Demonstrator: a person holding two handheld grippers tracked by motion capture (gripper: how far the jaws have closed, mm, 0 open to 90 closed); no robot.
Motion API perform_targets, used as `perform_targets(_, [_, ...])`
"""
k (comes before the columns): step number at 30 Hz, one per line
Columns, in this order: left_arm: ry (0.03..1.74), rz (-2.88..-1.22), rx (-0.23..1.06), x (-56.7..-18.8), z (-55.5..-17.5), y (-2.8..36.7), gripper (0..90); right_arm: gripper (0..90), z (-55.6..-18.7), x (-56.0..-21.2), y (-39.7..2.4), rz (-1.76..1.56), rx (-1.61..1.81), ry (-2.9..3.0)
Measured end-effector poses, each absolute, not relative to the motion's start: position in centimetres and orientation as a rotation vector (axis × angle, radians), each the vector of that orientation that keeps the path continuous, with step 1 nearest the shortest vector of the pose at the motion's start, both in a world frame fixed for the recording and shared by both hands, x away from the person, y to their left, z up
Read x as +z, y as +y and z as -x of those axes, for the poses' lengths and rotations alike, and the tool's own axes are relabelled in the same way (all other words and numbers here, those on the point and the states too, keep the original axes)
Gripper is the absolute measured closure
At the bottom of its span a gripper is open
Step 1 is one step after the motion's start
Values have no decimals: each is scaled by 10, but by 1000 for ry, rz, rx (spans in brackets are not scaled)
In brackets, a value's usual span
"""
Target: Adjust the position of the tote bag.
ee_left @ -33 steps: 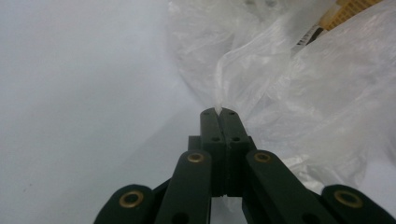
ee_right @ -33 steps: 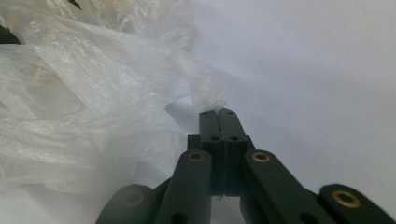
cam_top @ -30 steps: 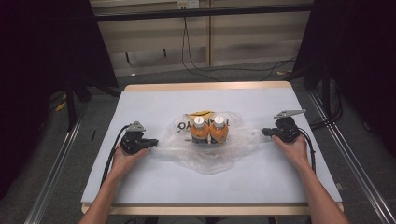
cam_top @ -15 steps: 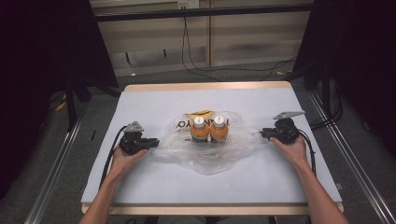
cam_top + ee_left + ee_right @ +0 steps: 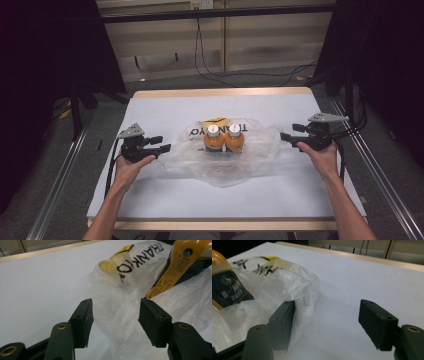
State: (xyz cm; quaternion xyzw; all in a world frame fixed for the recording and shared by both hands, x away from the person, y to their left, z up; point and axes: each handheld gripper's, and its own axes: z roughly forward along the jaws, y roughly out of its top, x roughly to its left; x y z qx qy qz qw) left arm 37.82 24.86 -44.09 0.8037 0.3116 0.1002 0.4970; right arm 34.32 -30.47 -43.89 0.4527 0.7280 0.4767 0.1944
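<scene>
Two orange bottles (image 5: pixel 224 140) with white caps stand side by side on a crumpled clear plastic bag (image 5: pixel 220 167) with black lettering, spread over the middle of the white table (image 5: pixel 165 105). My left gripper (image 5: pixel 164 146) is open at the bag's left edge, with a fold of the bag (image 5: pixel 117 315) between its jaws. My right gripper (image 5: pixel 284 136) is open at the bag's right edge; the bag (image 5: pixel 287 287) lies against its left jaw, and an orange bottle (image 5: pixel 224 282) shows far left.
The table's wooden far edge (image 5: pixel 220 92) and near edge (image 5: pixel 225 225) frame the white surface. Metal rails (image 5: pixel 55 190) run along both sides. Cables (image 5: pixel 235 75) lie on the floor behind.
Both grippers have edged slightly inward toward the bag's edges. The bag and bottles have not moved.
</scene>
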Motion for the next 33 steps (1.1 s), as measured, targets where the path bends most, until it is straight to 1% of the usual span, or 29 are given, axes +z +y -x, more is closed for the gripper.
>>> perform_targets(2, [748,-1945,251,-439,-377,247,489,282,-341,-432,-305,-1254,1367,2014])
perform_targets(6, [703,-1963,255,-432,-373,240,621,284,-336,-420,-305,-1227,1396,1981])
perform_targets(7, [675,-1966,253,-428,-371,237,647,294,-332,-411,-305,-1216,1410,1964])
perform_targets(10, [655,-1976,246,-426,-369,233,717,312,-329,-404,-303,-1196,1416,1961])
perform_targets(11, [631,-1993,240,-425,-367,227,738,350,-326,-399,-300,-1171,1430,1963])
perform_targets(14, [590,-2010,236,-421,-365,218,748,354,-323,-389,-293,-1133,1368,1984])
perform_targets(16, [582,-2011,228,-420,-364,215,755,366,-321,-382,-293,-1121,1381,1971])
perform_targets(17, [564,-2020,208,-419,-364,208,755,386,-315,-371,-297,-1114,1444,1960])
perform_targets(19, [562,-2020,201,-419,-364,206,760,401,-313,-369,-296,-1098,1445,1991])
perform_targets(22, [542,-2050,195,-420,-366,199,777,486,-317,-376,-287,-1088,1440,2050])
perform_targets(24, [538,-2071,188,-422,-368,192,782,578,-322,-382,-276,-1065,1431,2113])
perform_targets(26, [519,-2096,183,-424,-371,186,785,617,-328,-389,-262,-1030,1407,2198])
perform_targets(27, [519,-2096,183,-424,-371,186,799,617,-328,-389,-262,-1030,1407,2198])
perform_targets(28, [511,-2112,175,-426,-372,182,802,655,-334,-396,-244,-994,1401,2299])
perform_targets(29, [506,-2116,172,-428,-375,176,813,727,-337,-400,-234,-968,1370,2345])
perform_targets(30, [506,-2116,172,-428,-375,176,823,727,-337,-400,-234,-968,1370,2345])
perform_targets(31, [489,-2150,176,-426,-377,171,833,803,-344,-404,-220,-929,1336,2422])
perform_targets(33, [474,-2165,167,-423,-380,165,853,849,-350,-405,-207,-906,1302,2471])
